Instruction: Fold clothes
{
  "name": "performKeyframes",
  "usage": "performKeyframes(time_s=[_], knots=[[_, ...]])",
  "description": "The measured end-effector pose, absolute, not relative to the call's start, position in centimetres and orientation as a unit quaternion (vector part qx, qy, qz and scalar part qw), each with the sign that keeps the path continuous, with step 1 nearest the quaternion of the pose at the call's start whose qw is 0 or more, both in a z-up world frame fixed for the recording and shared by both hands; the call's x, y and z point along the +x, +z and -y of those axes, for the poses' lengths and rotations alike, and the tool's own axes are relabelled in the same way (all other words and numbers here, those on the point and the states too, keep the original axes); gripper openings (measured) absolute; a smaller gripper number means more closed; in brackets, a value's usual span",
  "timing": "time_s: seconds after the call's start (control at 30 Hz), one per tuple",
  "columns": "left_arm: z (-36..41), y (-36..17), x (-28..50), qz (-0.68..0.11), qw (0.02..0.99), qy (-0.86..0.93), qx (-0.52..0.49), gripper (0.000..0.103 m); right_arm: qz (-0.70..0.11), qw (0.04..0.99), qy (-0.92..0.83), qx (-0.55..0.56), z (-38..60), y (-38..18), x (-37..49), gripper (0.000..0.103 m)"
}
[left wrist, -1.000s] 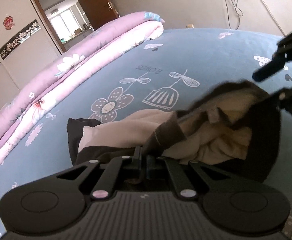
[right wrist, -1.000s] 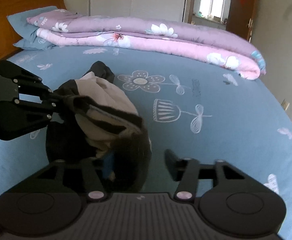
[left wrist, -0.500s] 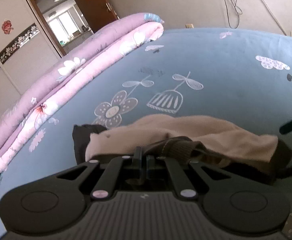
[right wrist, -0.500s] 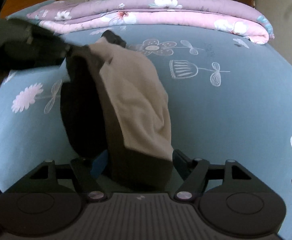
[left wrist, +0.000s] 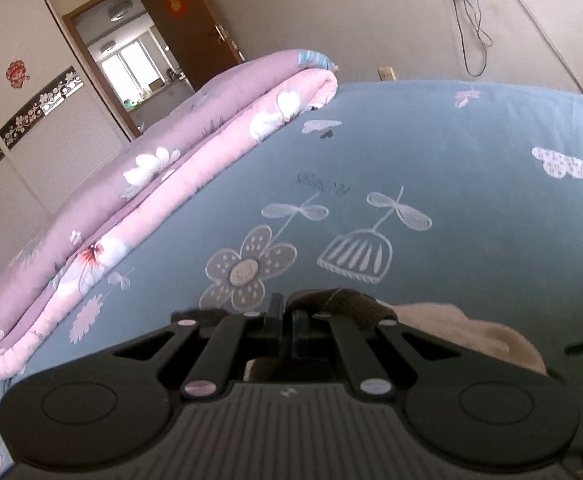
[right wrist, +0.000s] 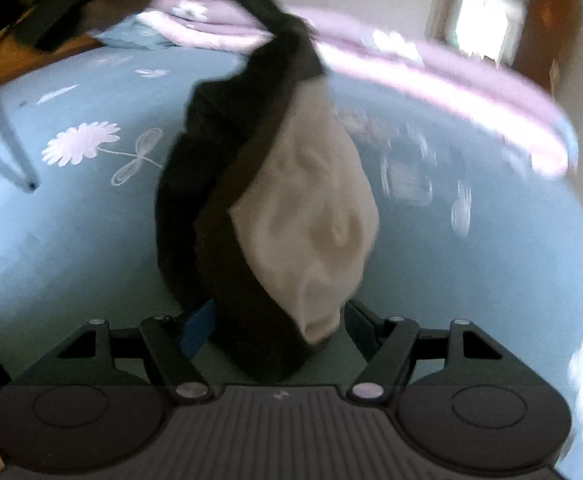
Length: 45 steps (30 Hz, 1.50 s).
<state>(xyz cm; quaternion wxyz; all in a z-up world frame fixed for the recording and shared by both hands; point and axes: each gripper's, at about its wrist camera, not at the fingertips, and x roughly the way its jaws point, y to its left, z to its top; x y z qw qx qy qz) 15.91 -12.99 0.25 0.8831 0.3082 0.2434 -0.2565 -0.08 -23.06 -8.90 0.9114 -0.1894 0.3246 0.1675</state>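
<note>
Up close, the left gripper [left wrist: 282, 312] is clamped shut on the brown ribbed hem of a dark brown garment with cream fleece lining [right wrist: 291, 200], lifting it over the blue flower-printed bedsheet [left wrist: 431, 152]. Its lower end hangs between the right gripper's [right wrist: 277, 330] wide-spread jaws, which have just been opening and do not press it.

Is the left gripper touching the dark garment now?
Touching. In the left wrist view the left gripper is shut on the brown edge of the garment.

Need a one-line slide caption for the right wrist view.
Dark garment with beige lining hangs over blue floral bedsheet, its lower end between the open right gripper.
</note>
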Motion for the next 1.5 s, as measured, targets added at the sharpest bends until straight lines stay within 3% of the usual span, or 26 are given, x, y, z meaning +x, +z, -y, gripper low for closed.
performKeyframes(time_s=[0.13,0.27,0.33,0.5,0.77,1.0,1.33,1.47,1.5], knots=[[13.5,0.7,16.8,-0.241,0.885,-0.255,0.306,0.002,-0.264,0.911,0.192,-0.252,20.5,-8.7,-0.7,0.072],[13.4,1.2,16.6,-0.235,0.889,-0.256,0.299,0.002,-0.261,0.889,0.186,-0.325,18.4,-10.9,0.2,0.053],[13.0,2.0,16.1,-0.225,0.892,-0.263,0.291,0.002,-0.261,0.885,0.171,-0.345,18.0,-11.6,0.8,0.053],[12.2,4.5,14.9,-0.202,0.899,-0.273,0.277,0.002,-0.247,0.879,0.150,-0.379,17.3,-12.4,1.4,0.059],[11.8,6.6,13.6,-0.181,0.905,-0.278,0.266,0.002,-0.209,0.879,0.057,-0.425,16.2,-14.3,2.2,0.059],[11.3,8.6,12.3,-0.163,0.910,-0.284,0.255,0.002,-0.178,0.895,0.007,-0.409,14.2,-14.4,1.8,0.079],[11.0,9.4,11.3,-0.156,0.910,-0.284,0.260,0.002,-0.118,0.899,-0.009,-0.422,10.6,-14.4,1.4,0.079],[11.0,9.5,11.2,-0.159,0.910,-0.289,0.252,0.002,-0.173,0.890,-0.021,-0.421,10.6,-16.2,3.6,0.067],[11.0,9.5,11.1,-0.160,0.909,-0.291,0.253,0.002,-0.183,0.888,-0.022,-0.422,10.7,-16.5,4.0,0.055]])
